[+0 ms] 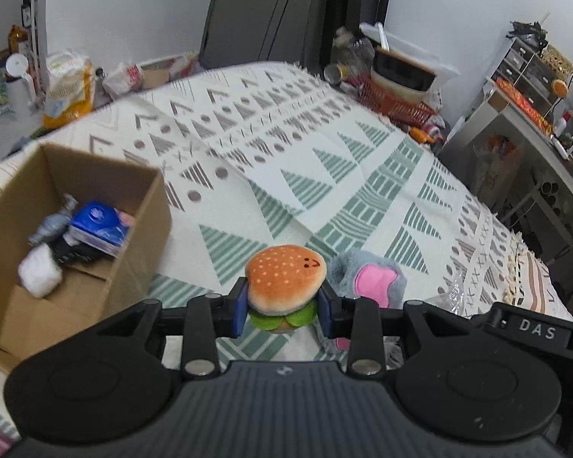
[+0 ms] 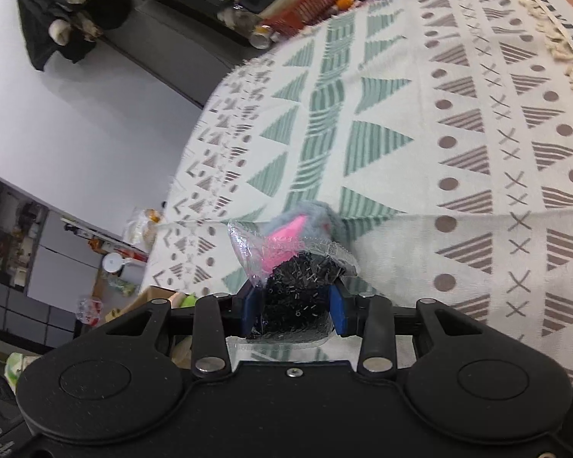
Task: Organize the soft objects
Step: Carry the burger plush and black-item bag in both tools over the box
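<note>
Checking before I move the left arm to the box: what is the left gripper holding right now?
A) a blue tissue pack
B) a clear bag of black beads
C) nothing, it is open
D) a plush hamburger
D: in the left wrist view the left gripper is clamped on the plush hamburger, its blue fingers pressing both sides.

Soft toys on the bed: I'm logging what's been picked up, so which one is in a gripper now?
The burger plush, clamped between the left gripper fingers. The grey and pink plush lies loose on the blanket beside it.
</note>
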Available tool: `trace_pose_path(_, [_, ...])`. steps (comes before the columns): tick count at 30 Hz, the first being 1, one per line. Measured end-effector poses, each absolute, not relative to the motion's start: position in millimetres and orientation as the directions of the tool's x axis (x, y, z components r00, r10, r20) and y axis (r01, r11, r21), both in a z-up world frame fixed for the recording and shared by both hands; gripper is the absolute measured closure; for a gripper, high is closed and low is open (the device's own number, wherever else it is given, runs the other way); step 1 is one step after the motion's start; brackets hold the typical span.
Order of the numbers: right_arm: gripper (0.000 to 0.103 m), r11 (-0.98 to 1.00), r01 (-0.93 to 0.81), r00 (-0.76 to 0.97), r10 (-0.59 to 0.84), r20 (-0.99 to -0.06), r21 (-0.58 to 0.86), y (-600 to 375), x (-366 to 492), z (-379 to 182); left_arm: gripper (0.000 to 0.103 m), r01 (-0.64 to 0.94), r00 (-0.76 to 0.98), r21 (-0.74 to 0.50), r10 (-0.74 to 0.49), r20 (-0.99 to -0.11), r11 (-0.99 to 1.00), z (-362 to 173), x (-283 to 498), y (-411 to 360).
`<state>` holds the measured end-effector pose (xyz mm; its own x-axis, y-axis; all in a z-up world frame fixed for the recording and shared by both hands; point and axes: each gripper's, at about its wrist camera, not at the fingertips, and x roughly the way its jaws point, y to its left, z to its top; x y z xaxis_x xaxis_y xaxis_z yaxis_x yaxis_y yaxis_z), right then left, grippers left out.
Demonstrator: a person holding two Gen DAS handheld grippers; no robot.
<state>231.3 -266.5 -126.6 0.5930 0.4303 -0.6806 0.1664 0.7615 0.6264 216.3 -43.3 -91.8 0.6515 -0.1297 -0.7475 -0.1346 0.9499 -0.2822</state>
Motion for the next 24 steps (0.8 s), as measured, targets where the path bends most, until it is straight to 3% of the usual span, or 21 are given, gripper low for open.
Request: trace_pose_path(24, [0.066, 0.779, -0.069, 0.672, 0.498, -0.548, 0.623, -215, 224, -86, 0.068, -0.240, 0.714, -0.272, -0.021, -0.700, 0.932, -52, 174, 26])
